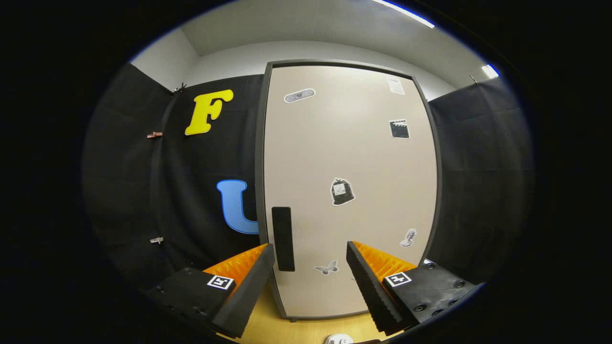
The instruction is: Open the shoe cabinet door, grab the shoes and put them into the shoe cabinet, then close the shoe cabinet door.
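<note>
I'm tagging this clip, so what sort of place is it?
Likely a staged recording booth: black cloth walls, a closed beige sticker-covered shoe cabinet door on a wooden floor, and the open gripper just before it.

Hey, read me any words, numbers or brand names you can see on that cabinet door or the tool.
White label, top of the cabinet door: too blurred to read.
Other door stickers: pictures, no words.
Square markers on the open tool, before the door: patterns, no text.
</note>
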Available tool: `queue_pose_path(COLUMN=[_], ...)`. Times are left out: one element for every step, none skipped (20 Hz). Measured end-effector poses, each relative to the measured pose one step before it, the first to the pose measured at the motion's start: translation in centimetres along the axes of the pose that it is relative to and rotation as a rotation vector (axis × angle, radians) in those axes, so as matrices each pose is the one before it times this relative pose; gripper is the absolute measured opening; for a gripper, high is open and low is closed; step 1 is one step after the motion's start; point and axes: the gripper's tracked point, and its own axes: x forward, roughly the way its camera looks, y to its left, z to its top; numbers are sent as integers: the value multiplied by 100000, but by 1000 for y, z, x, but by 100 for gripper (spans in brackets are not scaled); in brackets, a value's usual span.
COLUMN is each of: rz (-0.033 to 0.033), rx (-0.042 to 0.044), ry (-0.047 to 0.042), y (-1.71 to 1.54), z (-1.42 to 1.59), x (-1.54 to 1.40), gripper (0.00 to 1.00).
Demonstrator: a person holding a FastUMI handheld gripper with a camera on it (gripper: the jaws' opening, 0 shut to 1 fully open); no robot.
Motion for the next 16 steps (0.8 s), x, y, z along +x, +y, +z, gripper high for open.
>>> queue_pose_path(rz=[114,-56,70,-4,308,230,-324,-211,-550,-745,-617,-472,-345,-309,410,-78], rx=[81,109,254,171,195,169,29,-39,-86,-173,1,98,130,168,420,266], ry=[395,695,647,521,574,463,383,293,307,280,123,149,163,-101,-88,-308], y=[447,391,367,257,307,375,137,-4,54,-69,-54,-7,-10,-41,88,110], z=[-358,-487,-380,-345,-374,-385,-318,-308,-285,-314,-243,-228,-195,-101,-125,54], x=[782,737,775,689,767,766,701,727,687,607,624,524,479,378,463,88], gripper=[98,98,98,98,98,98,98,98,98,98,98,98,98,98,98,97])
